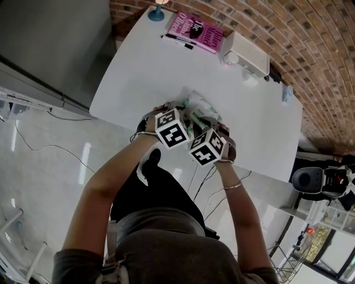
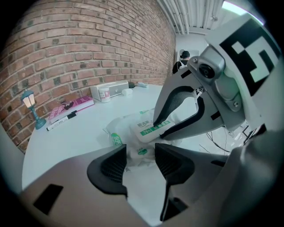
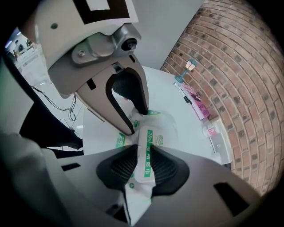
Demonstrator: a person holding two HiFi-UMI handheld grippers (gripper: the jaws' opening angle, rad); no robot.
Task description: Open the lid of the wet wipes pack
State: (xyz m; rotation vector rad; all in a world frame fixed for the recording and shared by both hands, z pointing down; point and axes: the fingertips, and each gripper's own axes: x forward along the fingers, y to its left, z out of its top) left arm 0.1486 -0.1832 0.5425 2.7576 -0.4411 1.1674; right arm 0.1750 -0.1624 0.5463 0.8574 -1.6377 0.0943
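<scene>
**Right gripper pinches the lid flap while the left holds the pack's end**

Nearest the camera, the person's forearms (image 1: 116, 183) reach forward and bring both grippers together over the near edge of the white table (image 1: 138, 72).

The right gripper (image 3: 143, 150) has its jaws drawn close. Their ribbed pads press on both faces of the lid (image 3: 147, 144), a white flap with green print that stands on edge between them.

The left gripper (image 2: 140, 156) has its jaws partly apart. The crumpled end of the wet wipes pack (image 2: 120, 129) fills the gap between its pads.

The pack lies on the table directly under and between the two grippers. One end is in the left gripper's jaws, and the lid, on the pack's top face, is in the right gripper's jaws. The two sets of fingertips almost meet over it.

Farther along the table, well apart from the pack, lie a black marker (image 1: 177, 40) and a pink book (image 1: 197, 28). A white box (image 1: 247, 52) and a small blue lamp (image 1: 157, 13) are near them. A brick wall (image 1: 316, 50) runs behind the table.
</scene>
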